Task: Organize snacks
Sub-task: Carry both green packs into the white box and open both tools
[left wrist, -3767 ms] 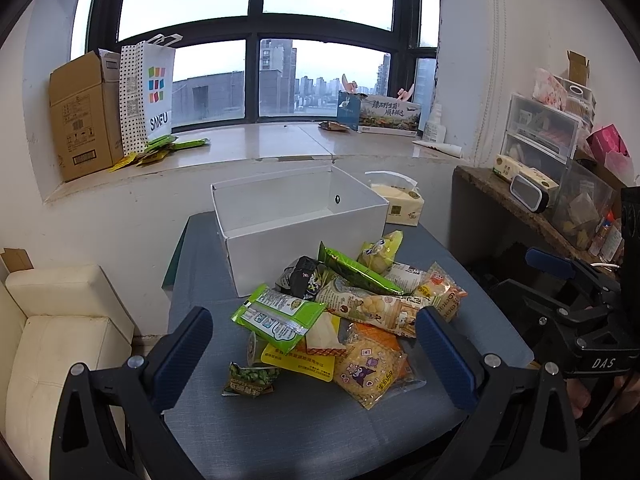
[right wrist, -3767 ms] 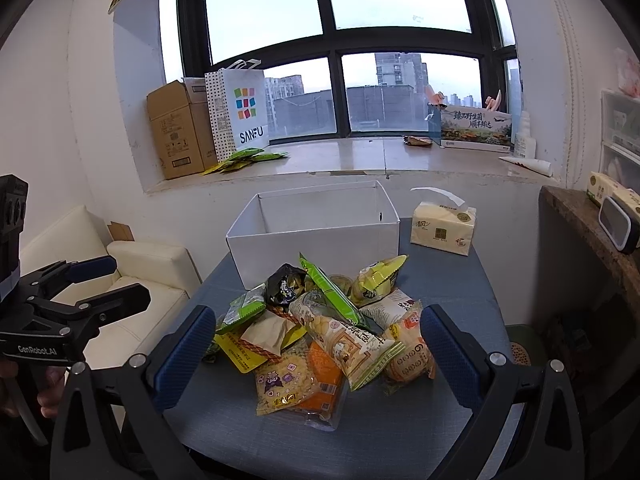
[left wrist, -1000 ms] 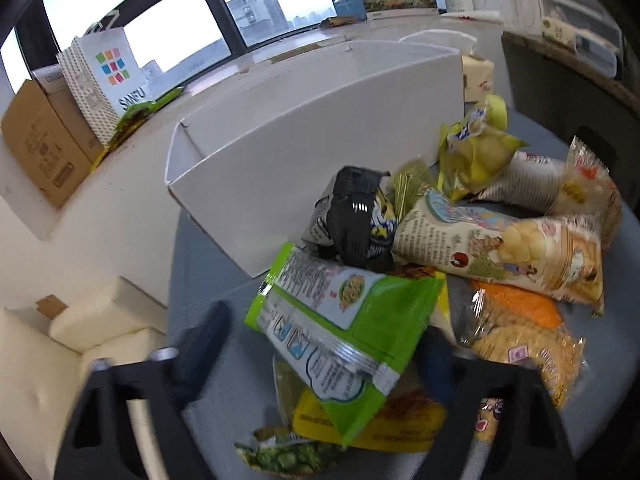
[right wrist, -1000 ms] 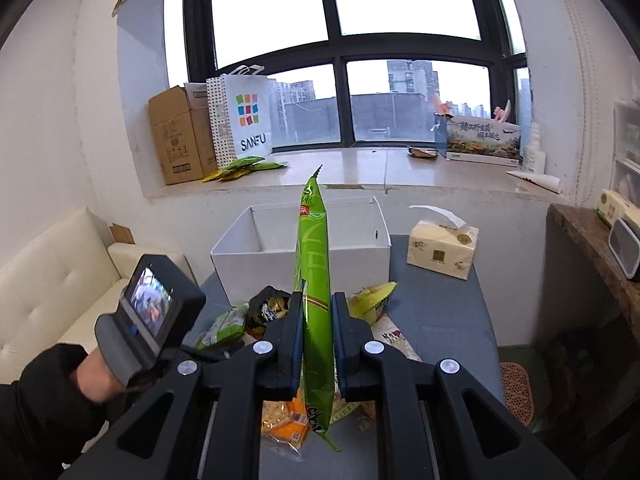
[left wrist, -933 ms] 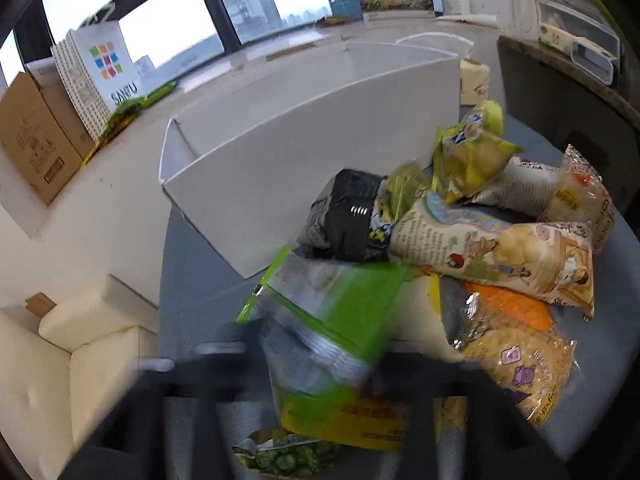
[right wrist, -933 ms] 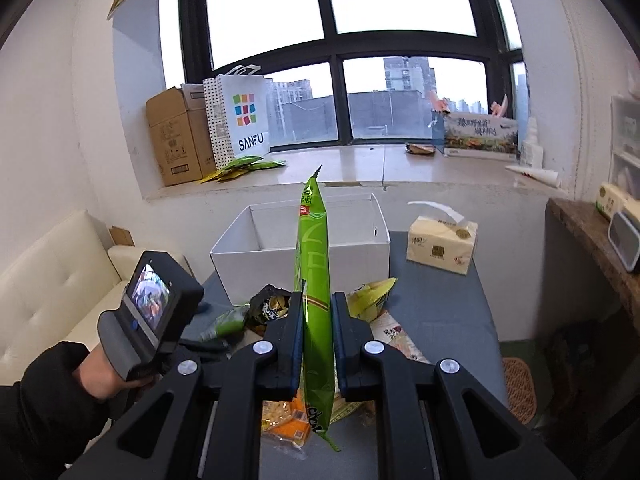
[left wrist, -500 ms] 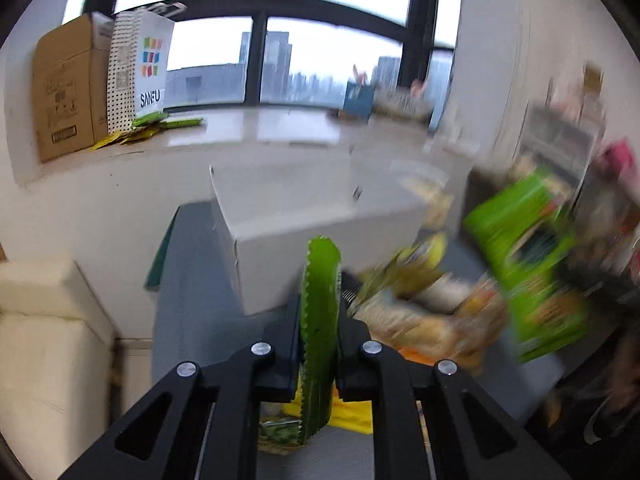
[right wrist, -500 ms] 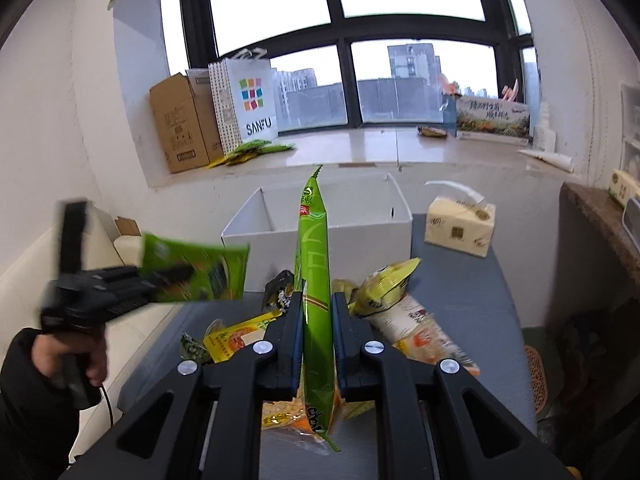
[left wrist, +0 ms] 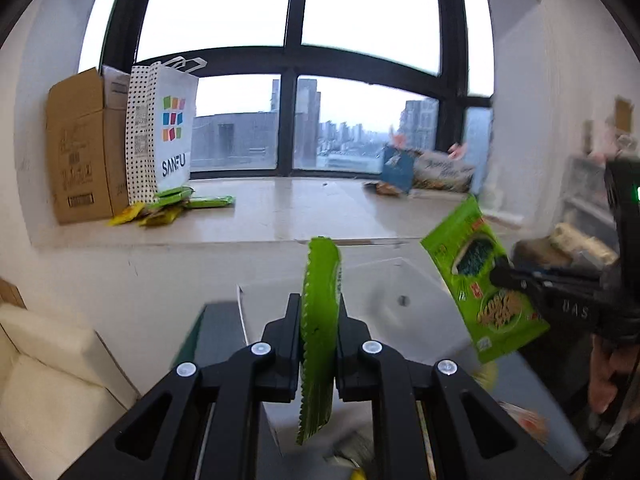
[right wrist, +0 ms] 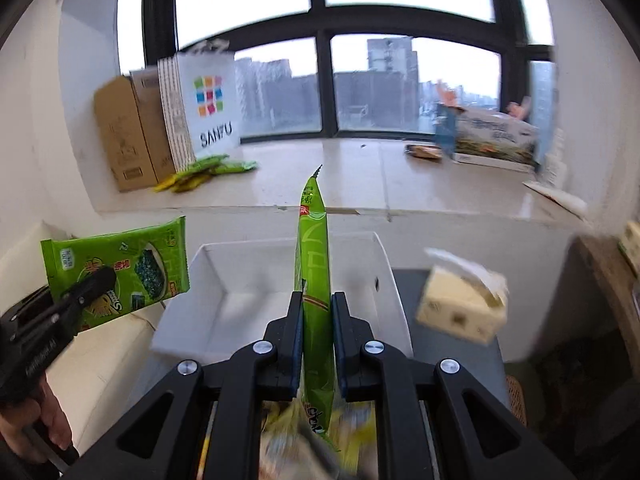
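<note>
The left gripper (left wrist: 318, 332) is clamped on a flat green seaweed snack packet (left wrist: 320, 320), held edge-on and raised above the near side of the open white cardboard box (left wrist: 384, 292). The right gripper (right wrist: 316, 320) is pinched shut on a long narrow green snack bag (right wrist: 314, 280) standing upright, in front of the same box (right wrist: 240, 276) on the grey table (right wrist: 444, 364). A beige tissue box (right wrist: 460, 308) sits right of it.
</note>
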Demonstrator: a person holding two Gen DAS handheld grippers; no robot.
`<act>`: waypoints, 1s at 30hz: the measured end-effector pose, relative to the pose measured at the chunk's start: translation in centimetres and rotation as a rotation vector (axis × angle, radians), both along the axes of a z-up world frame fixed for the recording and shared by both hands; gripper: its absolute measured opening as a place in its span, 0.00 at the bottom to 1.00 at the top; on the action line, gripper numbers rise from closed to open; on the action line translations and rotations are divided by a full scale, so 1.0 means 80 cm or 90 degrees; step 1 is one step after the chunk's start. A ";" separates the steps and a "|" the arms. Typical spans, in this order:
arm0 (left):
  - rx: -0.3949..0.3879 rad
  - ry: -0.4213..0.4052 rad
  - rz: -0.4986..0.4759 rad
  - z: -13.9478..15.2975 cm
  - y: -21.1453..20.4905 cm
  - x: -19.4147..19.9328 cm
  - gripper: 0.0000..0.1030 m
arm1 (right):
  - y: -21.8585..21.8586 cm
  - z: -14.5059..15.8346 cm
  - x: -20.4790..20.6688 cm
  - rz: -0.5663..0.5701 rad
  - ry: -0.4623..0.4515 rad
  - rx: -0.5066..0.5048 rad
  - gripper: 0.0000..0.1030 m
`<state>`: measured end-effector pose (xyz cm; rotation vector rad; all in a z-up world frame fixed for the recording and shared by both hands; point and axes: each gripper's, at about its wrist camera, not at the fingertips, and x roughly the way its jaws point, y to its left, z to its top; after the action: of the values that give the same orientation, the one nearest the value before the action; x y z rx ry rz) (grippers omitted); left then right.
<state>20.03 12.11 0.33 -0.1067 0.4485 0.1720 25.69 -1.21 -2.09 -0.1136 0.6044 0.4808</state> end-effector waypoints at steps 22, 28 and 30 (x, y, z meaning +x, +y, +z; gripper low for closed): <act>-0.029 0.030 0.026 -0.011 0.041 -0.004 1.00 | -0.021 0.004 0.082 -0.032 0.008 0.036 1.00; -0.033 -0.046 0.002 0.019 0.032 -0.066 1.00 | -0.062 0.012 0.002 0.016 -0.031 0.141 1.00; -0.065 -0.041 -0.028 0.026 0.024 -0.088 1.00 | -0.074 0.012 -0.023 0.039 -0.018 0.172 1.00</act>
<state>13.01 14.00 2.41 -0.2021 0.3953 0.1021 23.84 -7.16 -1.09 0.1176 0.5045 0.6142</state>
